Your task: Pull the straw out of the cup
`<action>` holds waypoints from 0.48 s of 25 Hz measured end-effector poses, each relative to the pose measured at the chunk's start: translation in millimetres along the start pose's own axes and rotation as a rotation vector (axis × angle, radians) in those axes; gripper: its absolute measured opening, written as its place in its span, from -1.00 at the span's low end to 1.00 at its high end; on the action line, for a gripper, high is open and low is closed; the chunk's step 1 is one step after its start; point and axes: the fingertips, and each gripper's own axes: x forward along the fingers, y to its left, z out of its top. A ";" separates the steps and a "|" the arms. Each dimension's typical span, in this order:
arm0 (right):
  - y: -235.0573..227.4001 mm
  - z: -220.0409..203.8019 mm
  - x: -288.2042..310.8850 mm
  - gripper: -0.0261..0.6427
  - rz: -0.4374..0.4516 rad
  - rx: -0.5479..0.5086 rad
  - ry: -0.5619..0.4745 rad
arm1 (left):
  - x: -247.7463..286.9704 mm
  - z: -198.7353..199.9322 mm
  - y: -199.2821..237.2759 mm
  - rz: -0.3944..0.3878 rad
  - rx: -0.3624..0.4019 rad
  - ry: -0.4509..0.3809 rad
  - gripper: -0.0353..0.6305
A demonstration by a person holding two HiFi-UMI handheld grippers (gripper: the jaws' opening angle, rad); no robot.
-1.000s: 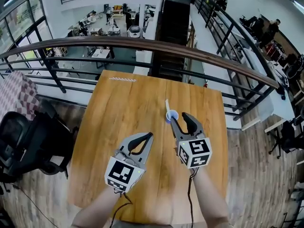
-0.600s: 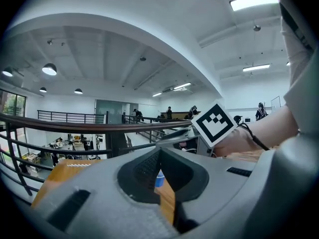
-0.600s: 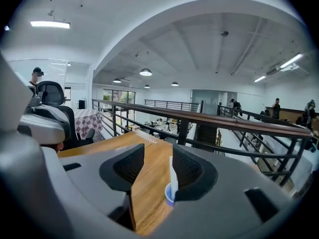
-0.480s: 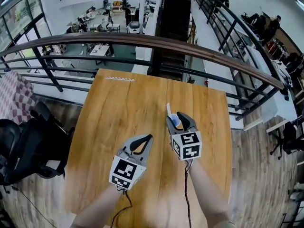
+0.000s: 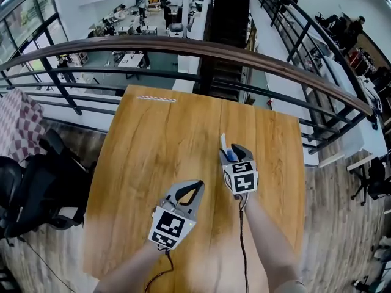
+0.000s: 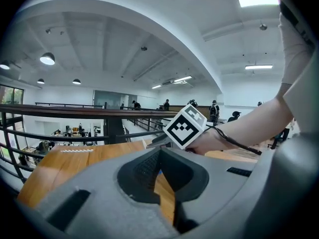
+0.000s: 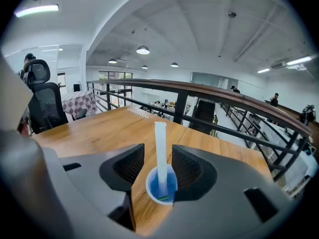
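A small blue cup (image 5: 231, 157) stands on the wooden table (image 5: 153, 157) with a white straw (image 5: 223, 141) upright in it. My right gripper (image 5: 233, 152) reaches round the cup with its jaws on either side, open. In the right gripper view the cup (image 7: 162, 187) sits in the hollow between the jaws, close to the right one. The straw (image 7: 160, 143) rises between the fingertips without touching them. My left gripper (image 5: 195, 186) hovers to the lower left, shut and holding nothing; its own view shows the right gripper's marker cube (image 6: 185, 126).
A striped wrapped straw (image 5: 156, 99) lies near the table's far left edge. A dark railing (image 5: 201, 52) runs just beyond the table's far edge, with an open drop behind it. A black office chair (image 5: 36, 182) stands left of the table.
My right gripper has moved forward so the cup now sits between its jaws, and the jaws have narrowed. The left gripper drifted slightly right and nearer.
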 end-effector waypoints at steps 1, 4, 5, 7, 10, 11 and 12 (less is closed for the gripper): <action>-2.4 -2.3 5.4 -0.43 -0.009 -0.001 0.010 | 1.7 -2.4 -0.7 -0.003 0.005 0.005 -0.86; -7.2 -6.7 18.7 -0.43 -0.024 -0.010 0.033 | 3.6 -7.7 -1.7 -0.006 -0.002 0.012 -0.86; -7.1 -8.5 22.5 -0.43 -0.021 -0.012 0.043 | 3.7 -9.6 -1.4 -0.005 -0.008 0.014 -0.86; -4.9 -12.6 29.1 -0.43 -0.013 -0.016 0.063 | 3.5 -13.4 -0.3 -0.001 -0.018 0.020 -0.86; -2.5 -15.9 34.5 -0.43 -0.009 -0.026 0.077 | 1.6 -17.0 1.6 0.004 -0.022 0.027 -0.86; -1.8 -16.7 35.6 -0.44 -0.009 -0.036 0.082 | 1.1 -17.5 2.5 0.006 -0.022 0.028 -0.86; -0.9 -18.0 36.7 -0.47 -0.009 -0.050 0.090 | 0.5 -18.0 3.5 0.008 -0.023 0.030 -0.86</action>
